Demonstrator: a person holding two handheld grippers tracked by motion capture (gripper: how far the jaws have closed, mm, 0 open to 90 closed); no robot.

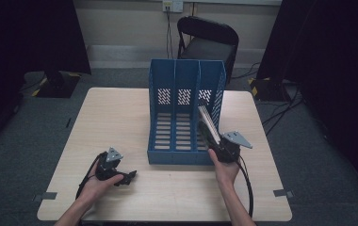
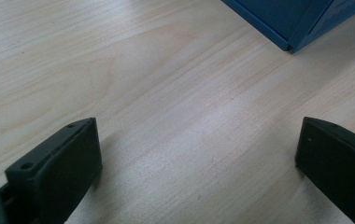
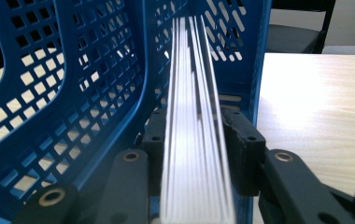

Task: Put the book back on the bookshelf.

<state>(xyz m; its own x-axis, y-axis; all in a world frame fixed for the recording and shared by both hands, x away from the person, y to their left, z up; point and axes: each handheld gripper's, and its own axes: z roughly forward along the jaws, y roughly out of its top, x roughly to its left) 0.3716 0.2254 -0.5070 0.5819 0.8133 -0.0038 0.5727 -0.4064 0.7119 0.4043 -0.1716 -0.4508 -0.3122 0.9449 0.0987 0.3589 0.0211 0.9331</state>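
Observation:
A blue three-slot file rack (image 1: 185, 94) stands upright at the middle of the wooden table (image 1: 116, 117). A pale stack of papers (image 1: 208, 120) leans in its right slot, at the open front. My right gripper (image 1: 211, 137) is shut on the stack's near end. In the right gripper view the two pads press both sides of the stack (image 3: 196, 93), with the rack's perforated divider (image 3: 73, 93) at left. My left gripper (image 1: 127, 178) rests on the table in front of the rack's left corner, open, with bare wood between its jaws (image 2: 199, 154). The rack's corner (image 2: 283, 18) shows ahead of it.
A black chair (image 1: 207, 40) stands behind the table's far edge. Dark curtains hang at both sides, and cables run over the floor at the right. Tape marks (image 1: 281, 192) sit on the table's near corners.

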